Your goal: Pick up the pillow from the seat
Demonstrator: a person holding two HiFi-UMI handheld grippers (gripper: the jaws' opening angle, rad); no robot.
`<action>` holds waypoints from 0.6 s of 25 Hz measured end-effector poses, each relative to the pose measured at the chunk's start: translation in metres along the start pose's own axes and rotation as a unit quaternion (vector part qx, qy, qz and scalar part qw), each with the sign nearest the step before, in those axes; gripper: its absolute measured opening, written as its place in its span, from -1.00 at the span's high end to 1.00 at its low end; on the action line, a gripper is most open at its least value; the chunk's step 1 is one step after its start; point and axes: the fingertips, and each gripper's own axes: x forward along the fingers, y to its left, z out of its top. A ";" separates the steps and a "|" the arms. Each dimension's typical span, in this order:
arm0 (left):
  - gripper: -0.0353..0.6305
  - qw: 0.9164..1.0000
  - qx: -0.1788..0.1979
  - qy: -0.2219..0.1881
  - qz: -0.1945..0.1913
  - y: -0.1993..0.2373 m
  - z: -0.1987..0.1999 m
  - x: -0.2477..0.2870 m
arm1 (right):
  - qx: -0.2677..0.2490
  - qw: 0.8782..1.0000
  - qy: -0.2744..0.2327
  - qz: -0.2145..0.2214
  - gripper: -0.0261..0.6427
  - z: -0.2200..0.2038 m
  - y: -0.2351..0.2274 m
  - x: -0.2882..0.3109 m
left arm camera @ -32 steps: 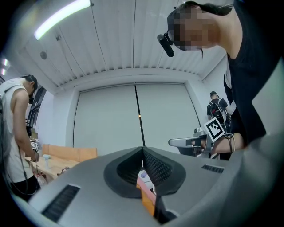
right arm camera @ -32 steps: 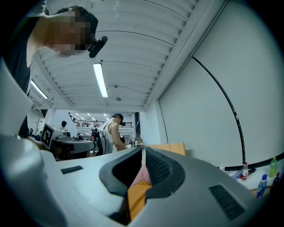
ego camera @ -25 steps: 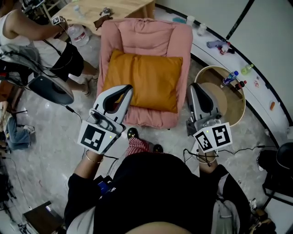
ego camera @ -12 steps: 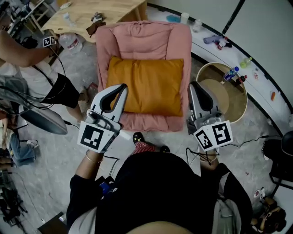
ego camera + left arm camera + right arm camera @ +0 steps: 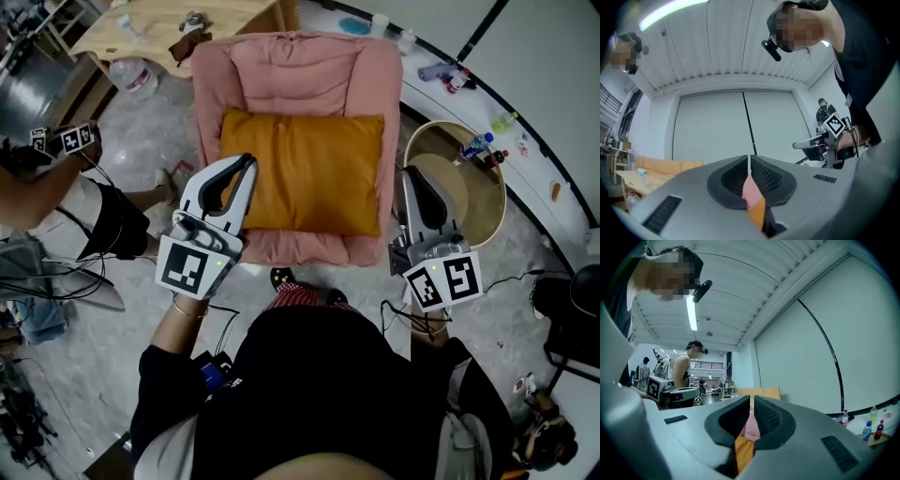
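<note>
An orange pillow [image 5: 305, 169] lies flat on the pink padded seat [image 5: 295, 70], seen from above in the head view. My left gripper [image 5: 246, 162] is shut and empty, its tip over the pillow's front left corner. My right gripper [image 5: 411, 174] is shut and empty too, just off the seat's right edge beside the pillow. In the left gripper view the closed left gripper [image 5: 749, 165] shows a sliver of the pillow [image 5: 757, 212] and the seat [image 5: 750, 190] below the pads. The right gripper [image 5: 752, 405] in its own view shows the pillow [image 5: 743, 451] the same way.
A round wooden tub [image 5: 487, 202] with bottles on its rim stands right of the seat. Behind the seat are a wooden table [image 5: 169, 21] and a big water bottle [image 5: 131, 75]. Another person [image 5: 56, 187] stands at the left. Cables lie on the floor.
The person at the left has moved further left. My left gripper has edged forward and left along the pillow's corner. Both grippers stay shut.
</note>
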 end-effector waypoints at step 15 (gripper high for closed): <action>0.86 0.999 0.025 0.010 -0.020 0.048 -0.048 0.000 | -0.018 0.999 0.030 -0.031 0.85 -0.009 0.019 0.024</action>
